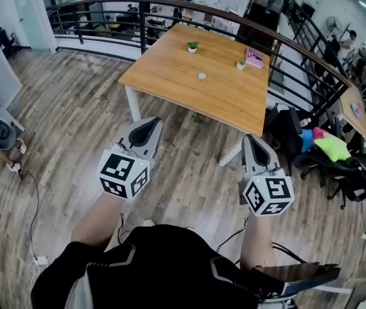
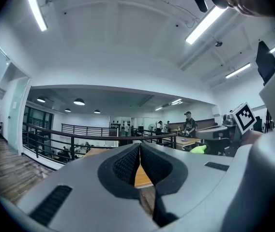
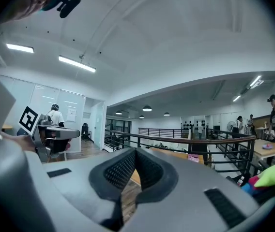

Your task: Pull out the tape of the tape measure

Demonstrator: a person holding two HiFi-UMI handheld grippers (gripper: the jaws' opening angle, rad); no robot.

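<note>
My left gripper (image 1: 147, 123) and my right gripper (image 1: 254, 140) are held level above the wooden floor, a short way before the near edge of a wooden table (image 1: 170, 69). Both are shut with nothing between the pads. The left gripper view shows its jaws (image 2: 140, 150) pressed together, and the right gripper view shows the same for the right gripper (image 3: 136, 153). A small white round thing (image 1: 202, 76) lies near the middle of the table, too small to identify. No tape measure is recognisable in any view.
On the table stand a small potted plant (image 1: 192, 46), a second tiny plant (image 1: 241, 64) and a pink box (image 1: 254, 57). A dark railing (image 1: 105, 4) curves behind the table. Office chairs with coloured bags (image 1: 328, 148) stand at the right. Cables (image 1: 31, 192) trail on the floor at the left.
</note>
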